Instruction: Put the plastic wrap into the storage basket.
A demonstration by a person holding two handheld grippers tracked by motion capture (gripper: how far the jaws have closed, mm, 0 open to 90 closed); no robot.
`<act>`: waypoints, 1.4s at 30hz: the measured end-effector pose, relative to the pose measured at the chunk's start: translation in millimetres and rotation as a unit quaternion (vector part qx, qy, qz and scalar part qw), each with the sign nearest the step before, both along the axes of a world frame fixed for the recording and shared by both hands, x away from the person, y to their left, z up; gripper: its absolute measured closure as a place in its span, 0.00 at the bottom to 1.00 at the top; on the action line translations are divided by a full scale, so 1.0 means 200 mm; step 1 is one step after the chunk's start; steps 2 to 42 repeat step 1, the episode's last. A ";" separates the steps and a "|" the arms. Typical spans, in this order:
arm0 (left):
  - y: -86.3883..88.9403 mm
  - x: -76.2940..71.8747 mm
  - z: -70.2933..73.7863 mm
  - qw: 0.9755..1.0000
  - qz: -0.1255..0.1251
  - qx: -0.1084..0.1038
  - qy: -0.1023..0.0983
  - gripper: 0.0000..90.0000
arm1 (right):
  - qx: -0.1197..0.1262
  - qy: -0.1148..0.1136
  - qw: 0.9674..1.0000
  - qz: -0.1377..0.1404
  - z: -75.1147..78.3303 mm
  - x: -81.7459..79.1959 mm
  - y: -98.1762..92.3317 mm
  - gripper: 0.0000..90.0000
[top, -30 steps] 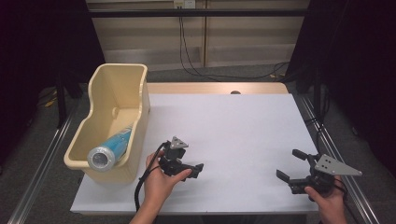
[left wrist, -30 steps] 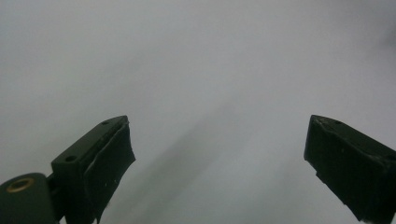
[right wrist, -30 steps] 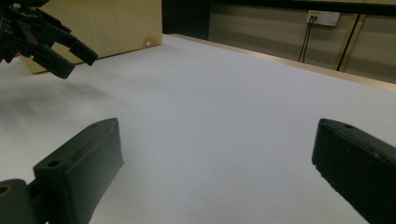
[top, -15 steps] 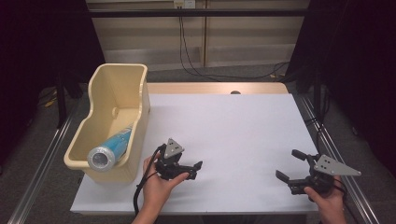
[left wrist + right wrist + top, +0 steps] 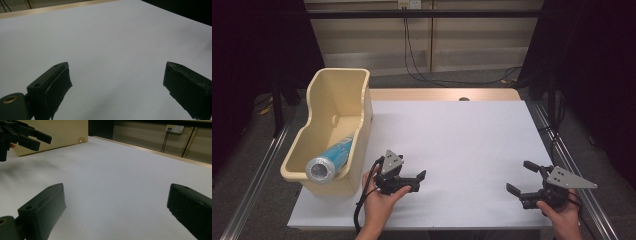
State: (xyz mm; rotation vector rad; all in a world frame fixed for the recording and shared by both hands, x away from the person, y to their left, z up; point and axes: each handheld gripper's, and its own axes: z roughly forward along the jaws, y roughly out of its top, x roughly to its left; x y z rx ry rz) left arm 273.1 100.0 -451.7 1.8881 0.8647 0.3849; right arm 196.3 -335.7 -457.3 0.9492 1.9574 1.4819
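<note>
While the right gripper [image 5: 523,180] stays, the left gripper [image 5: 418,181] drifts rightward.

High view overlooks table [image 5: 462,130]; gripper views skim it closely.

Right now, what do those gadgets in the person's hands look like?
Both are black, each with two blocky jaws. The left gripper carries a grey three-cornered plate and trails a black cable; the right gripper carries a longer grey plate dotted with small holes. No sleeves show on the forearms.
</note>
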 end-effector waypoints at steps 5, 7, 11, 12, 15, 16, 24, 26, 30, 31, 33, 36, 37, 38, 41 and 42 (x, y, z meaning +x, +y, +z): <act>0.00 0.00 0.00 1.000 0.002 -0.003 -0.003 0.08 | -0.001 0.001 1.000 0.000 0.00 0.00 0.00 0.01; 0.00 0.00 0.00 1.000 0.002 -0.003 -0.003 0.08 | -0.001 0.001 1.000 0.000 0.00 0.00 0.00 0.01; 0.00 0.00 0.00 1.000 0.002 -0.003 -0.003 0.08 | -0.001 0.001 1.000 0.000 0.00 0.00 0.00 0.01; 0.00 0.00 0.00 1.000 0.002 -0.003 -0.003 0.08 | -0.001 0.001 1.000 0.000 0.00 0.00 0.00 0.01; 0.00 0.00 0.00 1.000 0.002 -0.003 -0.003 0.08 | -0.001 0.001 1.000 0.000 0.00 0.00 0.00 0.01; 0.00 0.00 0.00 1.000 0.002 -0.003 -0.003 0.08 | -0.001 0.001 1.000 0.000 0.00 0.00 0.00 0.01; 0.00 0.00 0.00 1.000 0.002 -0.003 -0.003 0.08 | -0.001 0.001 1.000 0.000 0.00 0.00 0.00 0.01; 0.00 0.00 0.00 1.000 0.002 -0.003 -0.003 0.08 | -0.001 0.001 1.000 0.000 0.00 0.00 0.00 0.01; 0.00 0.00 0.00 1.000 0.002 -0.003 -0.003 0.08 | -0.001 0.001 1.000 0.000 0.00 0.00 0.00 0.01; 0.00 0.00 0.00 1.000 0.002 -0.003 -0.003 0.08 | -0.001 0.001 1.000 0.000 0.00 0.00 0.00 0.01; 0.00 0.00 0.00 1.000 0.002 -0.003 -0.003 0.08 | -0.001 0.001 1.000 0.000 0.00 0.00 0.00 0.01; 0.00 0.00 0.00 1.000 0.002 -0.003 -0.003 0.08 | -0.001 0.001 1.000 0.000 0.00 0.00 0.00 0.01; 0.00 0.00 0.00 1.000 0.002 -0.003 -0.003 0.08 | -0.001 0.001 1.000 0.000 0.00 0.00 0.00 0.01; 0.00 0.00 0.00 1.000 0.002 -0.003 -0.003 0.08 | -0.001 0.001 1.000 0.000 0.00 0.00 0.00 0.01; 0.00 0.00 0.00 1.000 0.002 -0.003 -0.003 0.08 | -0.001 0.001 1.000 0.000 0.00 0.00 0.00 0.01; 0.00 0.00 0.00 1.000 0.002 -0.003 -0.003 0.08 | -0.001 0.001 1.000 0.000 0.00 0.00 0.00 0.01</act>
